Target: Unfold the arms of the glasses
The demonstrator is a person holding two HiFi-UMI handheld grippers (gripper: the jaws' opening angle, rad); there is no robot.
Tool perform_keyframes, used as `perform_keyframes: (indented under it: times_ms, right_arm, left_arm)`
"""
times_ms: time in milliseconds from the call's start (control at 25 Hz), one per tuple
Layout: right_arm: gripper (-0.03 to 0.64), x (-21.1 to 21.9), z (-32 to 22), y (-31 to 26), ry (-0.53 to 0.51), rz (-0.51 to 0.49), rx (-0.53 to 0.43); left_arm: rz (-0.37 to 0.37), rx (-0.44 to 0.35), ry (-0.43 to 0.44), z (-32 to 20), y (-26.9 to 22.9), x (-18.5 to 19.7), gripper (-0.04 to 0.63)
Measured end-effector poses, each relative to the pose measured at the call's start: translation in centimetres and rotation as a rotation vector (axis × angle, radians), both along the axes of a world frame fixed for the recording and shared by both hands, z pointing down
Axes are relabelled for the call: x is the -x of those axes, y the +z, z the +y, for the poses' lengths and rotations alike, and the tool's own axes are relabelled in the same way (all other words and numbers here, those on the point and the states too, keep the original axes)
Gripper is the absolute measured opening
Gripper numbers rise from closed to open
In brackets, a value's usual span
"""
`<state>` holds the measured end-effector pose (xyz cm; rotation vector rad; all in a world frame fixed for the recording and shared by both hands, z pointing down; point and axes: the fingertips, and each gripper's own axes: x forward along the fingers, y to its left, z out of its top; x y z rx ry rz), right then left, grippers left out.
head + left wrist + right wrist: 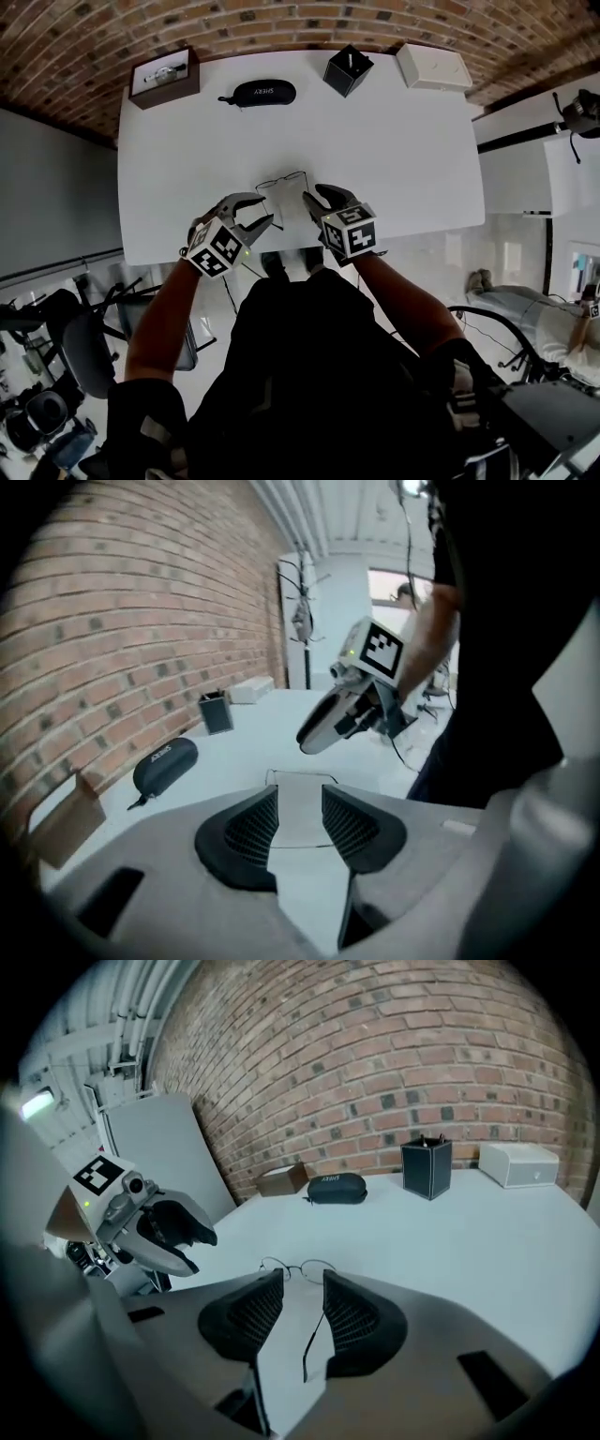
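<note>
The glasses (296, 1267) lay on the worktop (394, 141) near its front edge, between the two tools, with the lens front away from the person and the arms running back toward the person, seemingly already spread. The left tool (258, 214) and right tool (317, 199) flanked them about equally closely, each with jaws apart and nothing clamped.

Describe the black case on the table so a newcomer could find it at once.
On the white table, look along the far edge by the brick wall. The case lies there between the brown box and the black square pen holder. It alone is a long, rounded black shell with pale lettering; its neighbours are boxy.
</note>
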<state>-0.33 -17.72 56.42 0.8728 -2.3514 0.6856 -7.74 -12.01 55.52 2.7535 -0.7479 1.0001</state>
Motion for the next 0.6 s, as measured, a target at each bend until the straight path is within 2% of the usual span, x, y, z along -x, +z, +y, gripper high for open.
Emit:
perform_keyframes:
  times_ms: [80,160,360,440,600]
  right_arm:
    - [0.120,-0.1,-0.7,-1.5,0.012,-0.029,-0.050]
    - [0.101,-0.3,-1.3,-2.9,0.027,-0.066,-0.098]
    - [0.037,-0.8,-2.4,-7.9,0.091,-0.156,-0.189]
    - [0.028,-0.8,-2.4,-9.7,0.108,-0.181,-0.225]
    - [0.019,-0.7,-1.9,-12.8,0.122,-0.187,-0.312]
  left_arm:
    - [0.157,-0.017,-0.153,-1.0,-2.5,0.7,0.101]
    - [0.299,-0.024,-0.289,-1.6,-4.8,1.6,0.071]
    - [0.592,-0.059,-0.524,-2.0,-10.0,3.8,0.011]
    - [0.649,-0.069,-0.587,-2.0,-11.4,4.8,0.011]
    - [0.644,-0.111,-0.651,-1.9,-13.4,6.3,0.011]
